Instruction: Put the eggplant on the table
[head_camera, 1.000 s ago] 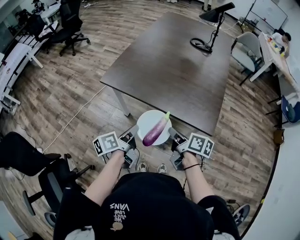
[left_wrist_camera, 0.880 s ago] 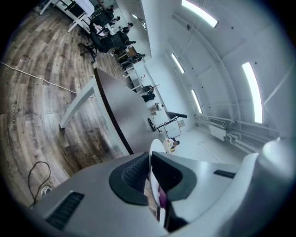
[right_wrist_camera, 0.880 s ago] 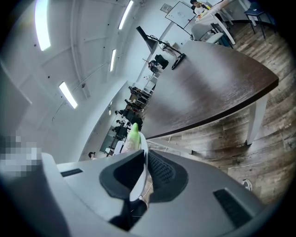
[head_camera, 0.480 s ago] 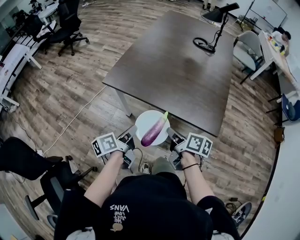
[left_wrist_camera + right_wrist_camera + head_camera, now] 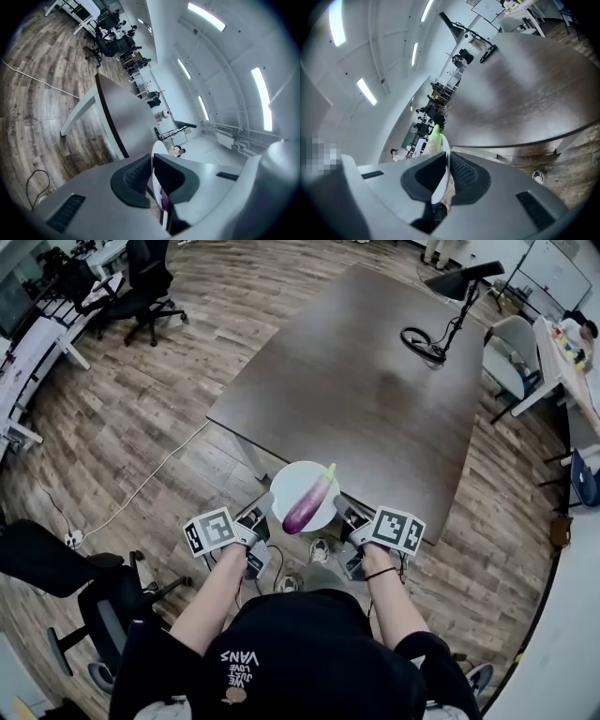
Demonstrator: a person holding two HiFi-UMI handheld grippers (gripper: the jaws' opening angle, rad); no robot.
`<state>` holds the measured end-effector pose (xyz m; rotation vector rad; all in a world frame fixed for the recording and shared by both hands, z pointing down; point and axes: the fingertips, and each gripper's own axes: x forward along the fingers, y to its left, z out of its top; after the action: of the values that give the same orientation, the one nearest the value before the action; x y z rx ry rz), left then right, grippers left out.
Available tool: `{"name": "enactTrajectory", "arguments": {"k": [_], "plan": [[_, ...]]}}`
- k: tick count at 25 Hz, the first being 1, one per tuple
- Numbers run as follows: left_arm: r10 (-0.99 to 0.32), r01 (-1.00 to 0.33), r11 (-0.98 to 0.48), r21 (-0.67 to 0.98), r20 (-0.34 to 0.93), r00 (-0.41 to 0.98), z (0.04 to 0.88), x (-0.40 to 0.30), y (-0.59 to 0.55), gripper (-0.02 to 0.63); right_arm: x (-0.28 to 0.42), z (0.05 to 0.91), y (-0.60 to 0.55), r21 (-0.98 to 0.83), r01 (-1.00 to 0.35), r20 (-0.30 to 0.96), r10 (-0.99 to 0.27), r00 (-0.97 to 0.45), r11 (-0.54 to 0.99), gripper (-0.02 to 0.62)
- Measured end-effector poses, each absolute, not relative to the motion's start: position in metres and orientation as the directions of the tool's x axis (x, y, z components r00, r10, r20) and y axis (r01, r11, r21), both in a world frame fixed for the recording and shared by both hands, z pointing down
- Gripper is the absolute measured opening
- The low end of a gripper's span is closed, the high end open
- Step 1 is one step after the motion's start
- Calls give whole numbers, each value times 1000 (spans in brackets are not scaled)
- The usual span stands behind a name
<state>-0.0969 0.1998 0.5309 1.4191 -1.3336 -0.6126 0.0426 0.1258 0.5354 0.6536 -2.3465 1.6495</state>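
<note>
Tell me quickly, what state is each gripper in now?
Left gripper: closed on the white plate rim.
Right gripper: closed on the white plate's opposite rim.

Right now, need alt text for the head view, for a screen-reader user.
Seen from above, a person holds a white plate carrying a purple eggplant at the near edge of a dark table. The left gripper and right gripper clamp its rim on either side. A lamp stands at the table's far end.

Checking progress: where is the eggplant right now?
In the head view's centre, the eggplant lies on the white plate gripped between the left tool and right tool, just short of the near edge of the dark table.
</note>
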Motion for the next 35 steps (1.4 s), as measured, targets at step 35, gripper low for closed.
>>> {"name": "enactTrajectory", "arguments": {"k": [35], "plan": [[-948,-391,224,893,292,124,539,-159,40,26,-30,543,-52,-838,-424,406,-128,-905,343,35]]}}
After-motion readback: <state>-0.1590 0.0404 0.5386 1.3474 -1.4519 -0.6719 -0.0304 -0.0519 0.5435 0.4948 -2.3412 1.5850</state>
